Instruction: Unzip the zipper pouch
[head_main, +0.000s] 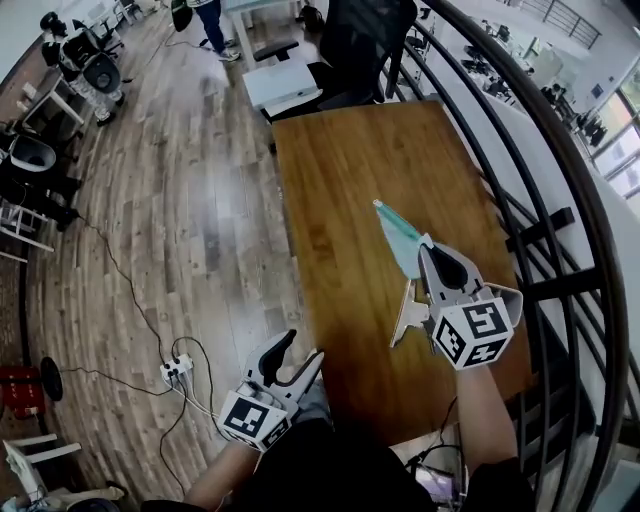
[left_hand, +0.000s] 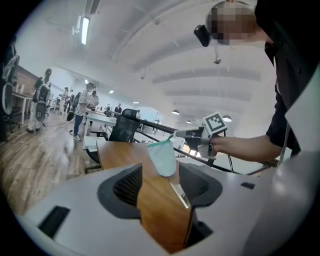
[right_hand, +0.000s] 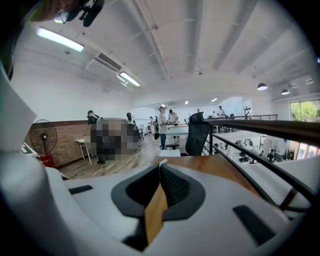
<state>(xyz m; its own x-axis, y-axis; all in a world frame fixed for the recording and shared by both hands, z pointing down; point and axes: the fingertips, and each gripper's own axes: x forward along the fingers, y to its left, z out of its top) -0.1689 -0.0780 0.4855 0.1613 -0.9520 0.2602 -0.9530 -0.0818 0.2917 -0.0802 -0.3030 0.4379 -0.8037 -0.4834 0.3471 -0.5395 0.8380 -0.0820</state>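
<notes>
The right hand-held gripper (head_main: 424, 243) is clamped on one edge of the teal zipper pouch (head_main: 398, 238), holding it in the air above the wooden surface (head_main: 340, 170), while the left hand-held gripper (head_main: 304, 350) hangs off the surface's near corner, its 2 jaws apart and empty.

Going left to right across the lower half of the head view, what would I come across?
Power strip on the floor → left gripper → zipper pouch → black railing.
</notes>
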